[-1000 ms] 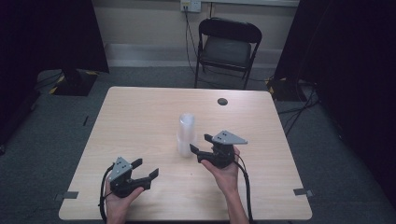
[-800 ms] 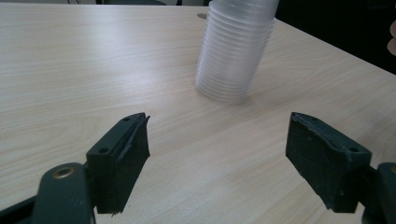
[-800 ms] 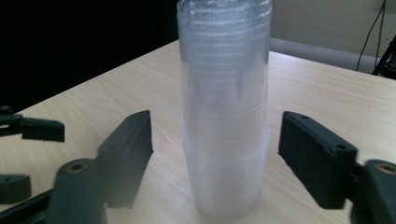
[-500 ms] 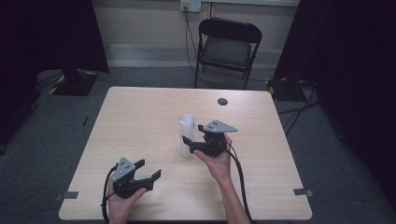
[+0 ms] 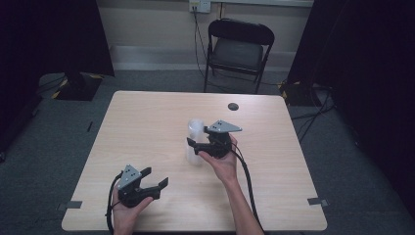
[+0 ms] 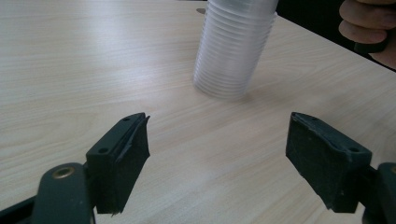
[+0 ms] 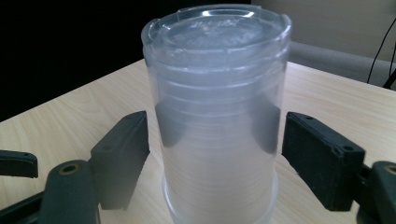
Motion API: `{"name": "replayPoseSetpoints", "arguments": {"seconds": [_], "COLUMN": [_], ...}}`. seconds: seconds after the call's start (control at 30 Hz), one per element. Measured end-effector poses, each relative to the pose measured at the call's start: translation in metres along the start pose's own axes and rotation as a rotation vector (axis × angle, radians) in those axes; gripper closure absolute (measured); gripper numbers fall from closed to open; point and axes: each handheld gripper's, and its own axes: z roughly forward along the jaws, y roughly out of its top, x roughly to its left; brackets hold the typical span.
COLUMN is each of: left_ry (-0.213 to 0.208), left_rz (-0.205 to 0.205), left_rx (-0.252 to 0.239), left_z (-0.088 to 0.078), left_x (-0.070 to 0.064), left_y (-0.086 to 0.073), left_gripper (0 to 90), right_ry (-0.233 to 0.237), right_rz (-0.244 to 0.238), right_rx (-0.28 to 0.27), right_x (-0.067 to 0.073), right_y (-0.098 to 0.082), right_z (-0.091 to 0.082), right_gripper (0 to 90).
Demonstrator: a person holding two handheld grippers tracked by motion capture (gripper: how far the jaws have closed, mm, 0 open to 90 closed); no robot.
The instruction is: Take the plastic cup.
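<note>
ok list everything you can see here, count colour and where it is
stack of plastic cups: one stack, clear, upside down at mid table, between the right gripper's jaws
small round object: one, dark, far side of the table
table: one, light wood
folding chair: one, black, beyond the table
tape marks: two, grey, at the near corners
wall outlet: one, pale, on the back wall
left gripper: one, black, near left of the table, jaws open on nothing
right gripper: one, black, jaws just been opening, either side of the cups without pressing
</note>
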Motion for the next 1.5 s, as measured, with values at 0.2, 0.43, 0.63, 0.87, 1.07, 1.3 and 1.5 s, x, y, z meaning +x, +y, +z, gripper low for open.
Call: {"name": "replayPoseSetpoints", "arguments": {"seconds": [0.2,0.43,0.63,0.87,1.07,1.3,1.5], "left_ry": [0.002,0.001,0.004,0.005,0.004,0.003,-0.002], "left_rz": [-0.003,-0.004,-0.015,-0.023,-0.025,-0.028,-0.023], "left_rx": [0.001,0.004,0.007,0.003,0.006,0.006,0.011], "left_z": [0.001,0.002,0.001,0.001,0.001,0.001,0.003], "left_x": [0.001,0.001,0.003,0.004,0.003,0.003,0.002], "left_y": [-0.001,-0.001,-0.001,-0.003,-0.003,-0.003,-0.003], "left_gripper": [21.1,20.7,20.7,20.7,20.8,20.8,20.8], "right_ry": [-0.019,-0.015,-0.012,-0.016,-0.016,-0.013,-0.007], "right_rz": [-0.018,-0.011,0.003,0.005,-0.004,-0.010,-0.004], "right_rx": [0.007,0.008,0.020,0.016,0.021,0.009,-0.006], "right_x": [0.002,0.002,0.002,0.001,0.002,0.002,0.001], "right_y": [-0.002,-0.006,-0.011,-0.012,-0.011,-0.008,-0.004], "right_z": [0.009,0.018,0.026,0.028,0.027,0.025,0.022], "right_gripper": [22.5,21.9,22.1,28.4,29.3,29.1,29.3]}}
